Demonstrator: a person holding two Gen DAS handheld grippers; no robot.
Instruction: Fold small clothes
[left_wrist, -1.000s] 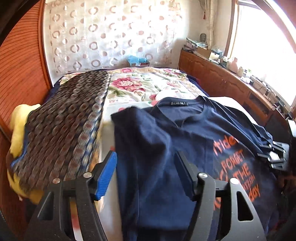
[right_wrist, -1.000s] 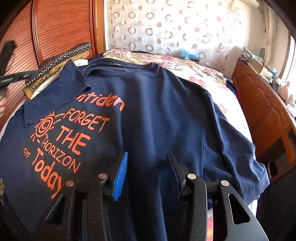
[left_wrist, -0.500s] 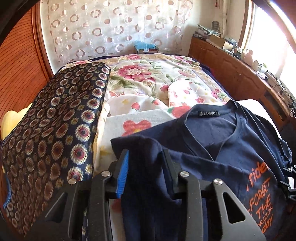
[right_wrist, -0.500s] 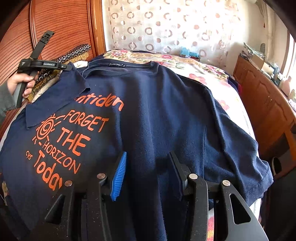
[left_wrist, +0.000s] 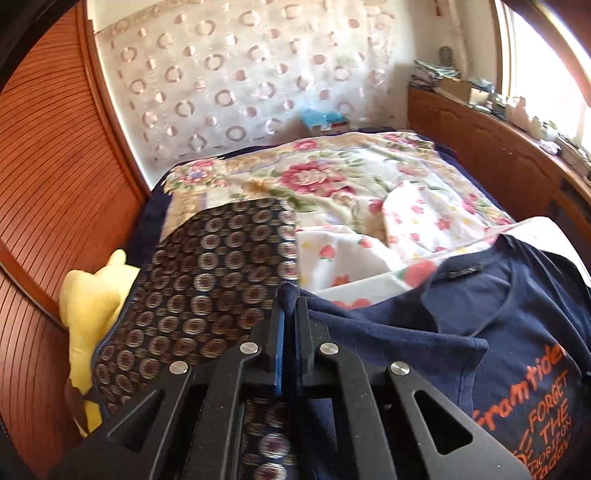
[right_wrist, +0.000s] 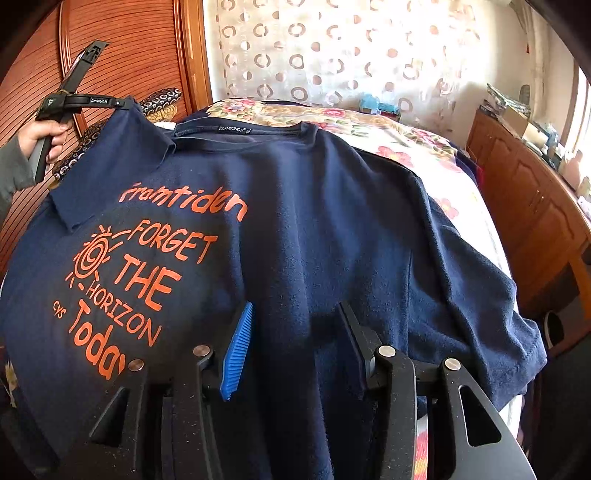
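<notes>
A navy T-shirt (right_wrist: 314, 206) with orange print lies face up on the bed. My left gripper (left_wrist: 290, 306) is shut on the edge of the shirt's left sleeve (left_wrist: 369, 332), navy cloth pinched between its pads. In the right wrist view that left gripper (right_wrist: 125, 103) sits at the top left, held by a hand (right_wrist: 40, 136), and it lifts the sleeve (right_wrist: 110, 166) off the shirt's chest. My right gripper (right_wrist: 297, 310) hovers open over the lower middle of the shirt, with cloth below its fingers.
A dark cushion with round patterns (left_wrist: 207, 288) and a yellow plush toy (left_wrist: 92, 295) lie left of the shirt. Beyond is the floral bedspread (left_wrist: 332, 184). A ribbed wooden panel (left_wrist: 48, 184) stands on the left, a wooden cabinet (right_wrist: 524, 192) on the right.
My left gripper went from wide open to shut on the sleeve's edge and carried it up and toward the cushion. The right gripper stayed where it was.
</notes>
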